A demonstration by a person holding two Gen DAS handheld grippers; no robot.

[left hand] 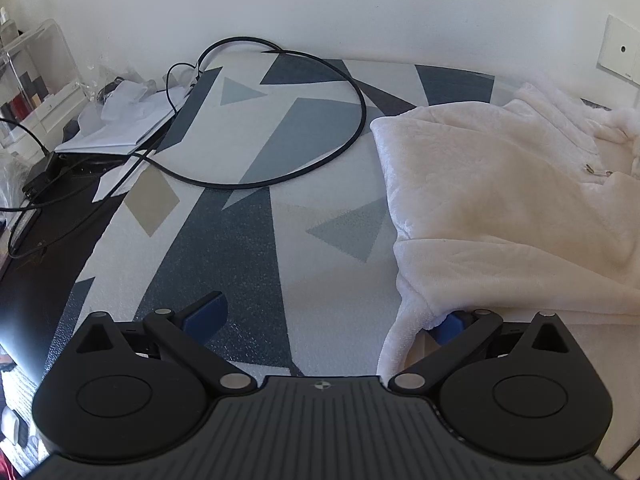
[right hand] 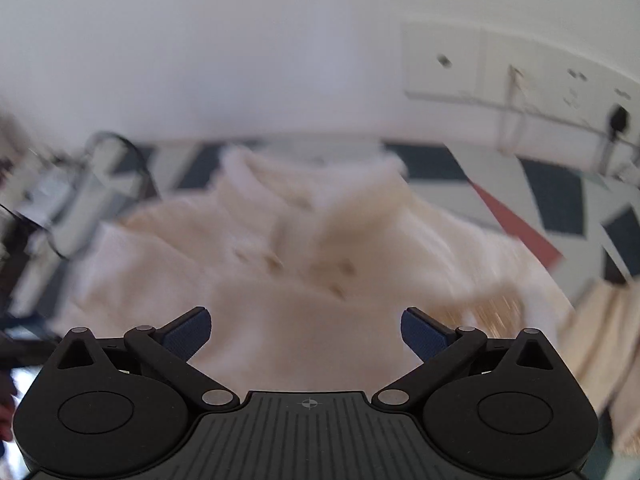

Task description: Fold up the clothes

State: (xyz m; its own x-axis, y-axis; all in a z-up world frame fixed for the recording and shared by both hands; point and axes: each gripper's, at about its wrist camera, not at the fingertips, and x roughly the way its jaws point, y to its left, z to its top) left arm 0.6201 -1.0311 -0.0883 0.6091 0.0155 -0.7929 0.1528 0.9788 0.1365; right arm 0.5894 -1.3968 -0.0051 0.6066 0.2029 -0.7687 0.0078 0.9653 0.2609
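Hovering | both tongs [left hand: 326, 316] [right hand: 306, 330] wide | fluffy cream garment [left hand: 500, 200] | geometric mat [left hand: 224, 240]

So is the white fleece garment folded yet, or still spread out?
Partly folded: on the white fleece garment the left side is turned over onto the body, a layered edge near the left gripper. The rest is rumpled; the right wrist view is blurred.

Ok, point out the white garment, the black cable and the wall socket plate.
Garment [left hand: 500, 200], left wrist view, on its flat folded middle.
Cable [left hand: 362, 100], left wrist view, on the loop's right bend.
Socket plate [left hand: 620, 50], left wrist view, on its face.
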